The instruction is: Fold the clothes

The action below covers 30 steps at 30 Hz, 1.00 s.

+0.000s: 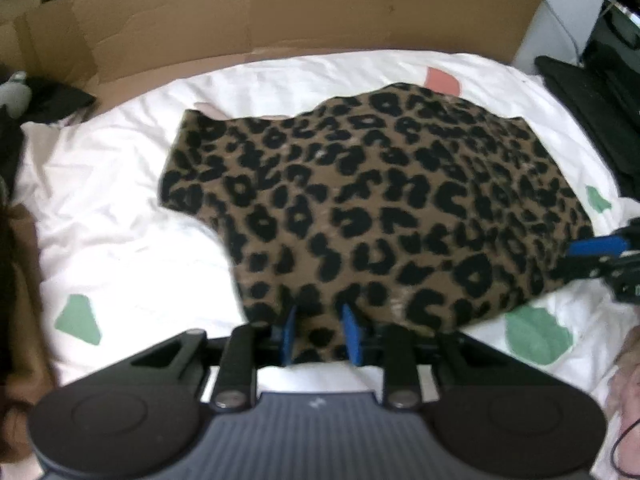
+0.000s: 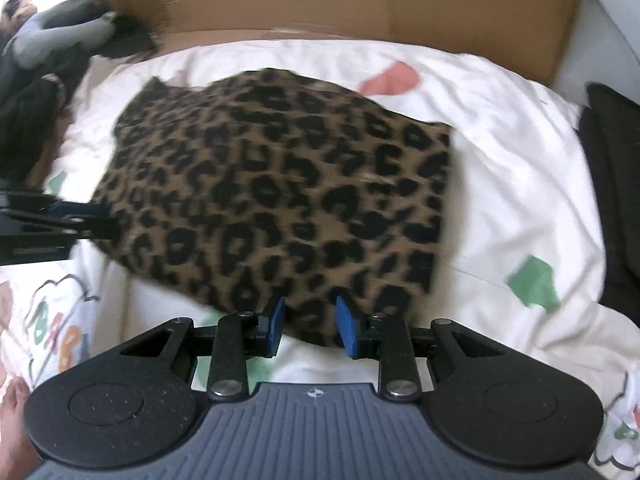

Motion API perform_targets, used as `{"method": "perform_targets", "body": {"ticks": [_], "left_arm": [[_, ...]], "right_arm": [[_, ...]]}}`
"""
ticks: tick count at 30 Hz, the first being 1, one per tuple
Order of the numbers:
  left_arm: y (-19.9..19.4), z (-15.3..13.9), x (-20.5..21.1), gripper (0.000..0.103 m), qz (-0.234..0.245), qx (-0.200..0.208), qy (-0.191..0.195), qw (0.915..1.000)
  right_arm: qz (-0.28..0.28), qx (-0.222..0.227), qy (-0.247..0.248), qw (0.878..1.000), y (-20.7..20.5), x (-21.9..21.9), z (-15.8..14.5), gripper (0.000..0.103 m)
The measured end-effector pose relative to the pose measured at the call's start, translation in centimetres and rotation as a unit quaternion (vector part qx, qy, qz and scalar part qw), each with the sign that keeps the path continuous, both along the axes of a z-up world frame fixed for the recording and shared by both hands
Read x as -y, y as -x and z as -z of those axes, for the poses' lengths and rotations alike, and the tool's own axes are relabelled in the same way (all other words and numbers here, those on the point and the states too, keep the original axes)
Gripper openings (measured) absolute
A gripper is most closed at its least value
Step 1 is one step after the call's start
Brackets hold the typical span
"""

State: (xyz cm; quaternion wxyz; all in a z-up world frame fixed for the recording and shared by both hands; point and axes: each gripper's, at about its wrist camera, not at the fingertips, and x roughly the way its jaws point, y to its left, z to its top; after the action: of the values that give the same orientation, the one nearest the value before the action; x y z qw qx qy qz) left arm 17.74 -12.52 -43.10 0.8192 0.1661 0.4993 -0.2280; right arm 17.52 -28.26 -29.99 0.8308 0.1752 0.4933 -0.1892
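Centre of both frames: 1 leopard-print garment [image 1: 380,208], brown w/ black spots, folded, lying on white bedsheet [image 1: 120,208]. Left gripper [image 1: 320,334] and right gripper [image 2: 308,326], 2 total, each at its near hem, jaws partly apart w/ cloth between; pad pressure unclear. 1 cardboard sheet [image 1: 280,4] upper frame.

Motion blur smears the leopard-print garment [image 2: 280,184], and its near hem lies between each gripper's blue pads, where contact cannot be judged. The cardboard [image 1: 280,12] runs past the top edge; dark clothing [image 2: 616,184] is cropped at right.
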Motion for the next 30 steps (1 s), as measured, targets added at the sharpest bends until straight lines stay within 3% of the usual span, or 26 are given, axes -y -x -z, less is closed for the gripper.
{"method": "perform_targets", "body": {"ticks": [8, 13, 19, 25, 30], "left_arm": [[-0.7, -0.2, -2.5, 0.039, -0.036, -0.003, 0.002, 0.9994], [-0.6, -0.3, -3.6, 0.037, -0.050, -0.011, 0.019, 0.9985], [-0.7, 0.2, -3.8, 0.036, -0.051, -0.020, 0.026, 0.9982], [-1.1, 0.0, -4.2, 0.035, -0.061, -0.030, 0.057, 0.9960], [-1.3, 0.8, -4.0, 0.037, -0.055, -0.044, 0.062, 0.9956]], "right_arm": [[0.031, -0.026, 0.017, 0.999, 1.5, 1.6, -0.2, 0.032], [0.087, 0.009, -0.055, 0.995, 3.7, 3.1, -0.8, 0.033], [0.148, 0.035, -0.160, 0.975, 4.8, 4.1, 1.6, 0.038], [0.205, 0.066, -0.217, 0.952, 5.4, 5.1, 3.3, 0.039], [0.232, 0.087, -0.245, 0.938, 6.1, 5.7, 3.9, 0.039]]}}
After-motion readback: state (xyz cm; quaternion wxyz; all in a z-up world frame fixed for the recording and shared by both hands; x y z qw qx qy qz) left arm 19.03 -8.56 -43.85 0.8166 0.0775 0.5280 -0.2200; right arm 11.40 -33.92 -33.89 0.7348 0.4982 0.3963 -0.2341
